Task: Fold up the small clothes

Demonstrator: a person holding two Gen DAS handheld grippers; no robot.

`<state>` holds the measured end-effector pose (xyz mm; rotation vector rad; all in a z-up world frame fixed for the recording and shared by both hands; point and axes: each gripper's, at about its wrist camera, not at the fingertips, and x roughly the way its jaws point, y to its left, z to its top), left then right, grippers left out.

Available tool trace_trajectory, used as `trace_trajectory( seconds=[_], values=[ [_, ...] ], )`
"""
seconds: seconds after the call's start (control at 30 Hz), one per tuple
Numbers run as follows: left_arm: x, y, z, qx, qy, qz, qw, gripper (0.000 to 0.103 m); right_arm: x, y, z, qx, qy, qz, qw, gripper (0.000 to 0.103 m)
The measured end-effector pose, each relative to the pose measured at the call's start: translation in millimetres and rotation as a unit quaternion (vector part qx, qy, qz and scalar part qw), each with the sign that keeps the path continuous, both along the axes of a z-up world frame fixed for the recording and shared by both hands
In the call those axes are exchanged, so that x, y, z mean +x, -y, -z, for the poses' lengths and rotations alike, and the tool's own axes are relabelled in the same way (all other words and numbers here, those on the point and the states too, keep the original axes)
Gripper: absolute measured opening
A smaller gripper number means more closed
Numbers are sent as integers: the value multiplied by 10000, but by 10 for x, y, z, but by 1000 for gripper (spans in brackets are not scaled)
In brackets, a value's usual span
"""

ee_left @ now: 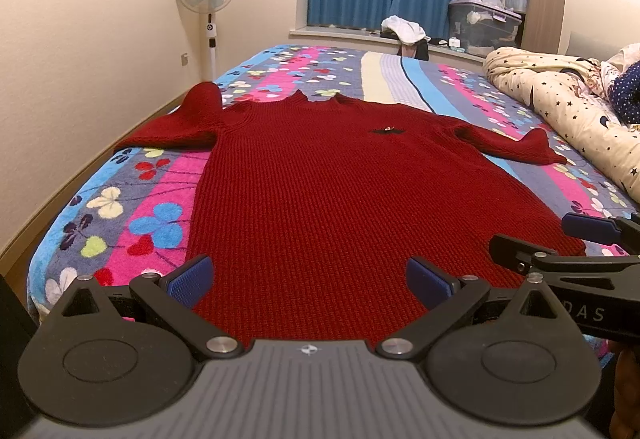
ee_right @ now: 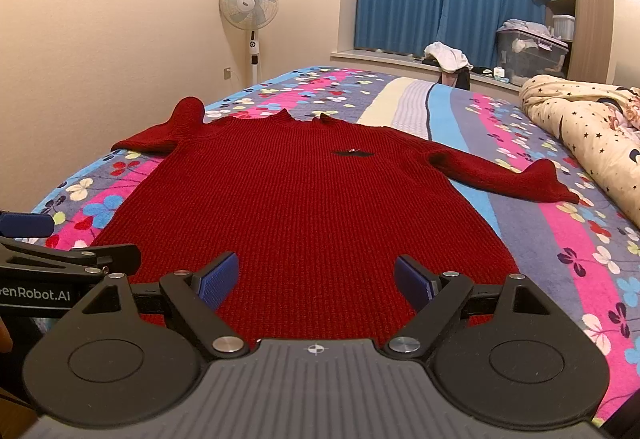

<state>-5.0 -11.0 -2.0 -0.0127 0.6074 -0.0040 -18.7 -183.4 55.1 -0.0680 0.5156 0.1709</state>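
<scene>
Both grippers (ee_left: pixel 310 281) (ee_right: pixel 316 281) hover, jaws wide, over sweater (ee_left: pixel 320 179).

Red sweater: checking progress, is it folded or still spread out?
Spread out. The red sweater lies flat on the bed, both sleeves extended sideways, no fold visible.

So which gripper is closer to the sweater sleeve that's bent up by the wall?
The left gripper. It hovers open over the near hem of the red knitted sweater, on the side of that bent sleeve. The right gripper hovers open beside it, farther from the sleeve.
</scene>
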Motion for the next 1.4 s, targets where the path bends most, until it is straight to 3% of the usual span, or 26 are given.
trace_trajectory(
  seconds=[1.4],
  values=[
    [11, 6, 63, 93, -47, 13, 9999, 102, -6, 0, 8, 84, -63, 47, 9999, 86]
  ],
)
